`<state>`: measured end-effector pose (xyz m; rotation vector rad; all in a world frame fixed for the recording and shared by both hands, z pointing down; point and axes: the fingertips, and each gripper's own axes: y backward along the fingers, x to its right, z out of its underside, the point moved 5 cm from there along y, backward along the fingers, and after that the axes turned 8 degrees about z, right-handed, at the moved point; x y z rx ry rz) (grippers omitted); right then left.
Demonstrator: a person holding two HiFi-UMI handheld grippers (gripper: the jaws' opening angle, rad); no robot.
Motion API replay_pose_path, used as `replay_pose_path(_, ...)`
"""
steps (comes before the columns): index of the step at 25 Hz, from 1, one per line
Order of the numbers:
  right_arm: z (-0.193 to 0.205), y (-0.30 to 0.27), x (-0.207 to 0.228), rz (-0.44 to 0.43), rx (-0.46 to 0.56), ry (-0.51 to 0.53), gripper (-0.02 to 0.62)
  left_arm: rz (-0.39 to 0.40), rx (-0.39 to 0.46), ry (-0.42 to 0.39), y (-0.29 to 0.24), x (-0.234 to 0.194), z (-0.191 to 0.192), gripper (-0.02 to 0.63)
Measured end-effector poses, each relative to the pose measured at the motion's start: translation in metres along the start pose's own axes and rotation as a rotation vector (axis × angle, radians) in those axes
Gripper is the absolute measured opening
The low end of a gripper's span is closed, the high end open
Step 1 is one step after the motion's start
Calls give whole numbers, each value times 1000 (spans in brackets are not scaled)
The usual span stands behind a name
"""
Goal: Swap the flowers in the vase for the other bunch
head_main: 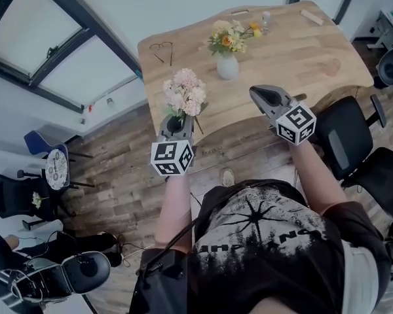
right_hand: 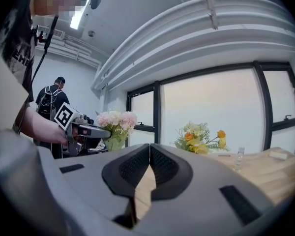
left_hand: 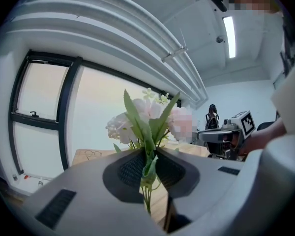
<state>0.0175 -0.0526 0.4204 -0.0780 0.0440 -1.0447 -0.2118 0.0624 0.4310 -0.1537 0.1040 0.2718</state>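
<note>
My left gripper (head_main: 176,124) is shut on the green stems of a pink and white bunch of flowers (head_main: 184,91), held upright just off the table's near edge. In the left gripper view the pink bunch (left_hand: 145,119) rises from between the jaws. A white vase (head_main: 227,66) stands mid-table with a yellow and orange bunch (head_main: 230,36) in it. My right gripper (head_main: 261,95) is shut with nothing in it, over the near edge to the right of the vase. The right gripper view shows the yellow bunch (right_hand: 198,137) ahead and the pink bunch (right_hand: 116,121) at left.
The wooden table (head_main: 308,51) also holds a pair of glasses (head_main: 162,50) at its left, a small clear bottle (head_main: 266,21) and a wooden block (head_main: 312,16) at the back. Black office chairs (head_main: 354,142) stand at the right. Windows run along the left wall.
</note>
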Motion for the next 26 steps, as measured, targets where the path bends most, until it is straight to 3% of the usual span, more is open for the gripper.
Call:
replay_pose_path(11,7,39,3,-28,8,0,18,-42,-33,-41,11,46,14,61)
replay_pose_path(26,2,62,2,-39,15,34,18,-68,-4,11,23,64,10,61)
